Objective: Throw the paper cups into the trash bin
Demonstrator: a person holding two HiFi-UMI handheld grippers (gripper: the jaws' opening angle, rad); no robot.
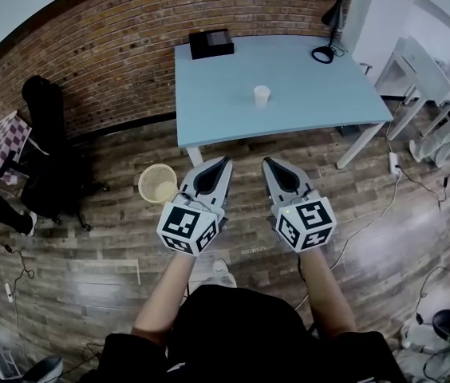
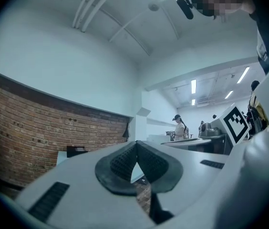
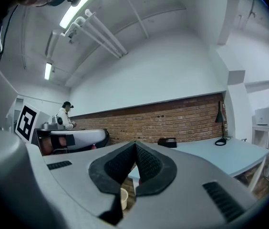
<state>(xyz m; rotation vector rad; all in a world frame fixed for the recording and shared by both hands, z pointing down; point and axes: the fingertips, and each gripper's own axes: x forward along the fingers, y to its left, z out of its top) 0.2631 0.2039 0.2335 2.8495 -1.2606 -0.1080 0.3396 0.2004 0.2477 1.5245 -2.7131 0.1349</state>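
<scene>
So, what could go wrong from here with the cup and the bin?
The left tool and right tool are shut; reaching the paper cup like that could knock it over on the table. The trash bin stands low on the floor beside the table leg, so a cup dropped from above might miss it.

Counter (image 1: 209,106): pale blue, against brick wall (image 1: 105,54).
Box (image 1: 211,43): black, possibly a printer, far-left corner.
Lamp (image 1: 326,50): black, far-right corner.

Smooth, matt pale-blue top on the table (image 1: 305,86). White paper for the cup (image 1: 262,95). Rough red brick on the wall (image 1: 113,46), worn wood planks on the floor (image 1: 113,254). Openwork weave on the trash bin (image 1: 158,183). Matt grey plastic shells on the left gripper (image 1: 225,163) and right gripper (image 1: 266,163), with black ribbed pads (image 2: 122,163).
</scene>
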